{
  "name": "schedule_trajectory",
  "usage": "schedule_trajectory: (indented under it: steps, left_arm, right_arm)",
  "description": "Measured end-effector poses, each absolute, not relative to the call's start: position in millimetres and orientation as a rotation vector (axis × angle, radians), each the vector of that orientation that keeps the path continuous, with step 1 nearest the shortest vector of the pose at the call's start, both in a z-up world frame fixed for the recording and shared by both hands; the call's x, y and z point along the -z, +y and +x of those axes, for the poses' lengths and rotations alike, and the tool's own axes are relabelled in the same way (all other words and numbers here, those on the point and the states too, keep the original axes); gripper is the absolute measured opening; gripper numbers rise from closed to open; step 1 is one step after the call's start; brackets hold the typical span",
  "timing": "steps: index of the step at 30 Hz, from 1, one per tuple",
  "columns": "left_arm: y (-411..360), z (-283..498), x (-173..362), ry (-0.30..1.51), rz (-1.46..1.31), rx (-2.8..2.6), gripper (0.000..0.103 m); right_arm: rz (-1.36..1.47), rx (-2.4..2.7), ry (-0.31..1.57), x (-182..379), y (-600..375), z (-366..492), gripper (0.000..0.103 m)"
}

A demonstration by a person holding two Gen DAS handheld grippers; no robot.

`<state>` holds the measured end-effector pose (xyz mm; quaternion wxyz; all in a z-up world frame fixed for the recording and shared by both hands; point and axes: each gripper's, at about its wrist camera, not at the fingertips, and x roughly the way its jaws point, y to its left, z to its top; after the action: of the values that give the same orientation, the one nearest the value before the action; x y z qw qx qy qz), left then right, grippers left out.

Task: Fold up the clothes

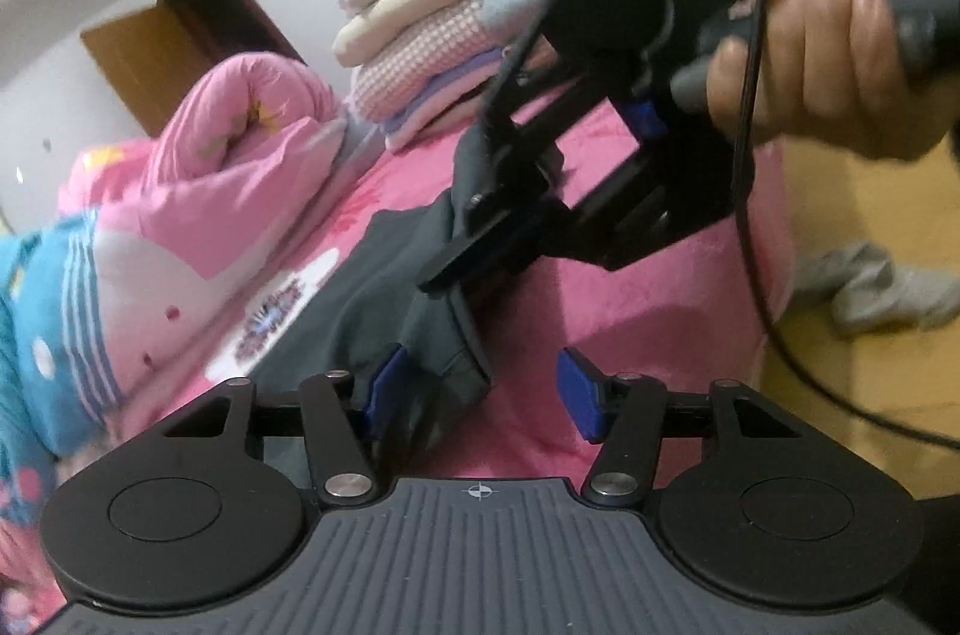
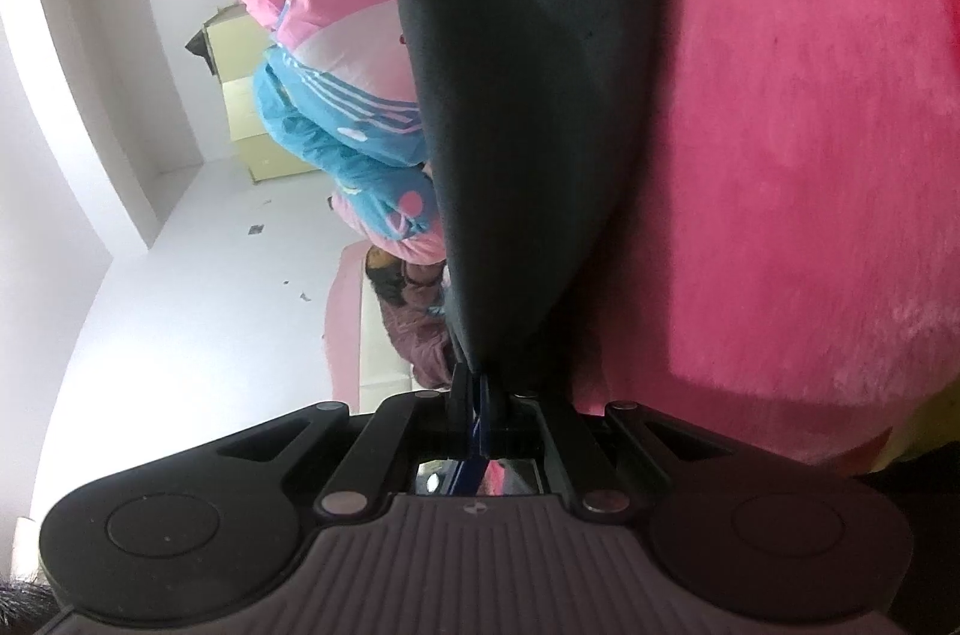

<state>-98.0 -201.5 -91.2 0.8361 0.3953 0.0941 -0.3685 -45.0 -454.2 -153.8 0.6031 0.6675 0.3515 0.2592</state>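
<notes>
A dark grey garment [image 1: 360,299] lies on the pink bed cover [image 1: 630,311]. My left gripper [image 1: 480,392] is open just above the bed, and the garment's near corner sits between its blue pads [image 1: 579,395], close to the left one. My right gripper [image 1: 444,269], held by a hand [image 1: 828,53], is shut on a raised fold of the garment further along. In the right wrist view the right gripper [image 2: 477,389] pinches the dark garment [image 2: 528,95], which stretches away from it over the pink cover [image 2: 780,155].
A rolled pink quilt [image 1: 240,167] and a blue-striped cover [image 1: 54,335] lie at the left. A stack of folded linens [image 1: 420,53] stands at the far end of the bed. A black cable [image 1: 750,155] hangs from the right gripper. A grey cloth [image 1: 888,287] lies on the floor.
</notes>
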Motion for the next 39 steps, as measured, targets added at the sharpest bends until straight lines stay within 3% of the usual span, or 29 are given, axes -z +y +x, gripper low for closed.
schedule_trajectory:
  steps: [5, 7, 10, 17, 28, 39]
  left_arm:
    - [-208, -96, 98, 0.191, 0.884, 0.724, 0.030]
    - [-208, -93, 97, 0.209, 0.875, 0.714, 0.012]
    - [-204, -93, 93, 0.214, 0.847, 0.706, 0.003]
    - [-186, -104, 79, 0.198, 0.777, 0.748, 0.001]
    - [-174, -118, 119, 0.147, 0.993, 0.859, 0.001]
    - [-171, -121, 123, 0.131, 0.962, 0.851, 0.001]
  right_arm:
    - [1.503, -0.576, 0.787, 149, -463, -53, 0.001]
    - [1.464, -0.541, 0.770, 147, -470, -59, 0.001]
    - [1.406, -0.490, 0.744, 144, -479, -69, 0.001]
    - [1.270, -0.371, 0.683, 137, -501, -91, 0.003]
    - [1.202, -0.074, 0.591, 137, -547, -123, 0.008]
    - [0.908, -0.124, 0.431, 80, -531, -120, 0.012]
